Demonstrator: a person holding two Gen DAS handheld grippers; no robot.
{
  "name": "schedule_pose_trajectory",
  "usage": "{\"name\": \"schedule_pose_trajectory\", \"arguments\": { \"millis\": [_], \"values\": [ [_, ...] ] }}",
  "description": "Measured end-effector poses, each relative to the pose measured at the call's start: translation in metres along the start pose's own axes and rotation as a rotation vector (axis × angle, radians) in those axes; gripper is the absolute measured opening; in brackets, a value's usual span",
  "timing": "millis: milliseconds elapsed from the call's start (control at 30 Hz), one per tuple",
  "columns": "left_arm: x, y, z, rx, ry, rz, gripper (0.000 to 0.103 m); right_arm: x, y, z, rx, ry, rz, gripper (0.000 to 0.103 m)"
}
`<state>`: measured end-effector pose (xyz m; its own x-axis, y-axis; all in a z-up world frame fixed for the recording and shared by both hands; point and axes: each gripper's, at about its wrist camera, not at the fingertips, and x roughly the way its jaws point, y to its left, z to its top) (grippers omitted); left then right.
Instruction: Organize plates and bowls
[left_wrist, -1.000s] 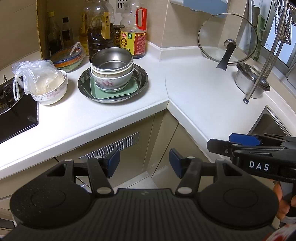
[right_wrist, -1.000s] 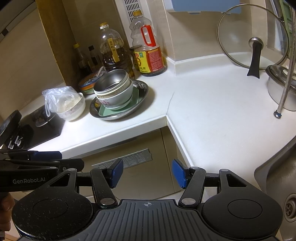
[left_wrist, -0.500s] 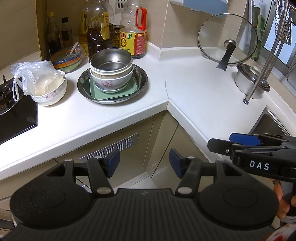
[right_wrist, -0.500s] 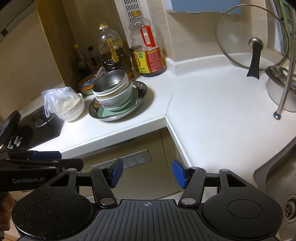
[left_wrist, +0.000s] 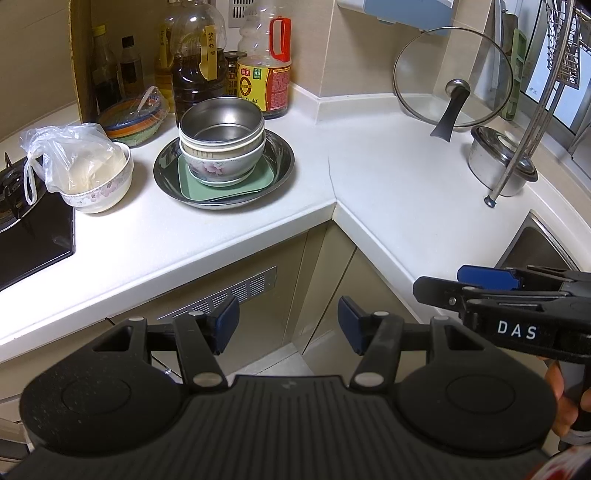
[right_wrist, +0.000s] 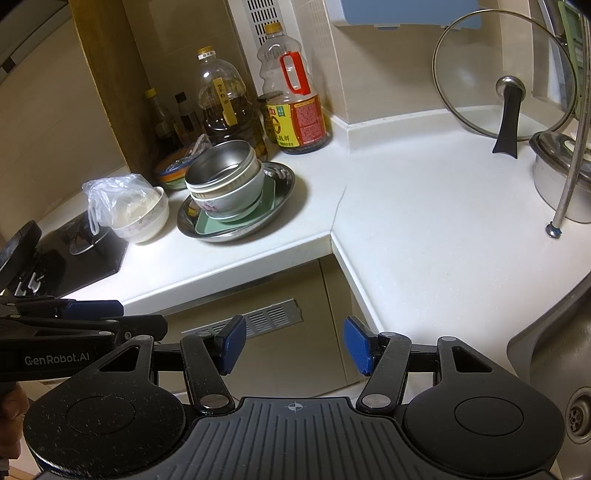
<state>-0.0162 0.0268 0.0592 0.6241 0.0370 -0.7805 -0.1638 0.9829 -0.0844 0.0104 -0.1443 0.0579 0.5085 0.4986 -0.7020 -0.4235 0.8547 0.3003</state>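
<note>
Both the left gripper (left_wrist: 288, 325) and right gripper (right_wrist: 293, 345) hang open and empty, well short of the stacked bowls (left_wrist: 221, 147).

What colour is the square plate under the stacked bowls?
Pale green square plate, seen best in the left wrist view.

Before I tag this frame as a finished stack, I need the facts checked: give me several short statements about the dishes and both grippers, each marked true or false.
1. The steel bowl sits on top of the stacked bowls. True.
2. The stack stands on a green square plate inside a round steel plate. True.
3. The left gripper is shut on a bowl. False: its jaws are open, with nothing between them, short of the counter.
4. The right gripper holds nothing. True.
5. The floral bowl by the stove is empty. False: a plastic bag sits in it.
</note>
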Motion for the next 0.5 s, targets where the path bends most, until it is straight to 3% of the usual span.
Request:
{"name": "schedule_pose_trajectory", "arguments": {
  "millis": [500],
  "values": [
    [0.0, 0.0087, 0.0018, 0.003, -0.002, -0.006, 0.057, 0.0041, -0.0011, 0.0052, 0.005, -0.004, -0.008, 0.059]
  ]
}}
